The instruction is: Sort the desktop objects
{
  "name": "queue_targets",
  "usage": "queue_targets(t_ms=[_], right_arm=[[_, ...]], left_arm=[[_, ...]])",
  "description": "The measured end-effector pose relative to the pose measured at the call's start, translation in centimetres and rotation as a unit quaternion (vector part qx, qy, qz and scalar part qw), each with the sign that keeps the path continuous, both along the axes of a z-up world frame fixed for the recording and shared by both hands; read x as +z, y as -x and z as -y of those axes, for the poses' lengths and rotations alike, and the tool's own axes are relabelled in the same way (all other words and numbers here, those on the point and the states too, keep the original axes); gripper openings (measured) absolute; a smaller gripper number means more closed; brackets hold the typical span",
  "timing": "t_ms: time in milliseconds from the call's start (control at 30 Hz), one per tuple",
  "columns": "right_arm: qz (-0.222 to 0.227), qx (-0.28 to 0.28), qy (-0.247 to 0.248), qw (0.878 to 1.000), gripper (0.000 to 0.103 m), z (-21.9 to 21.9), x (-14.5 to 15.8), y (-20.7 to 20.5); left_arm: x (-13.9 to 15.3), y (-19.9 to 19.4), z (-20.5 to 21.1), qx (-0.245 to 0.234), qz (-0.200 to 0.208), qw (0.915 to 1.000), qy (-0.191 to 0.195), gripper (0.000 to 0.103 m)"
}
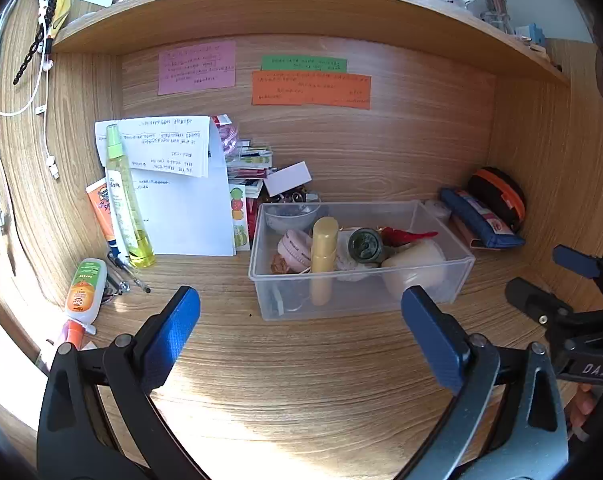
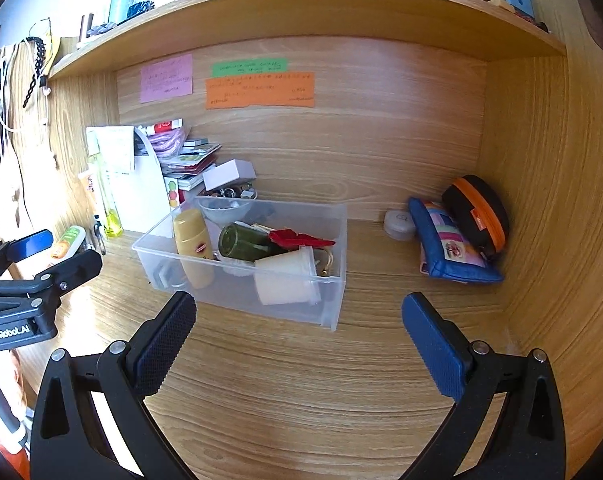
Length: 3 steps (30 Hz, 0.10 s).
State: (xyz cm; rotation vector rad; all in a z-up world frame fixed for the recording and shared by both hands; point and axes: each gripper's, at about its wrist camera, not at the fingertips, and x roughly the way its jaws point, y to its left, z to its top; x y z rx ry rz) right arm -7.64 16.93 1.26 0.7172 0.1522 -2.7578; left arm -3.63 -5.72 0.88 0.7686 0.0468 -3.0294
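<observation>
A clear plastic bin (image 1: 261,280) (image 2: 337,312) stands mid-desk. In it lie a yellow bottle (image 1: 324,260) (image 2: 193,248), a dark green jar (image 1: 365,245) (image 2: 241,243), a white cup (image 1: 415,266) (image 2: 285,280), a pink round case (image 1: 293,249) and a red clip (image 2: 297,237). My left gripper (image 1: 301,334) is open and empty in front of the bin. My right gripper (image 2: 299,340) is open and empty, just right of the left one, also before the bin. On the left stand a green spray bottle (image 1: 126,200) and lies an orange-capped tube (image 1: 83,292).
A blue pouch (image 2: 449,248) and a black case with orange zip (image 2: 477,212) rest in the right corner, with a small round white box (image 2: 399,224) beside them. Papers (image 1: 181,200), stickers and a white box (image 1: 287,178) pile up behind the bin. Pens (image 1: 129,272) lie at left.
</observation>
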Motion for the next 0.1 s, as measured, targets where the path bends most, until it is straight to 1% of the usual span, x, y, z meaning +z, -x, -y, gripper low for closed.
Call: queue_targets(t_ms=[100], right_arm=[[0.000, 0.003, -0.003, 1.000, 0.103, 0.21, -0.05, 0.25]], left_arm=[[0.09, 0.19, 0.01, 0.000, 0.000, 1.0000, 0.001, 0.102]])
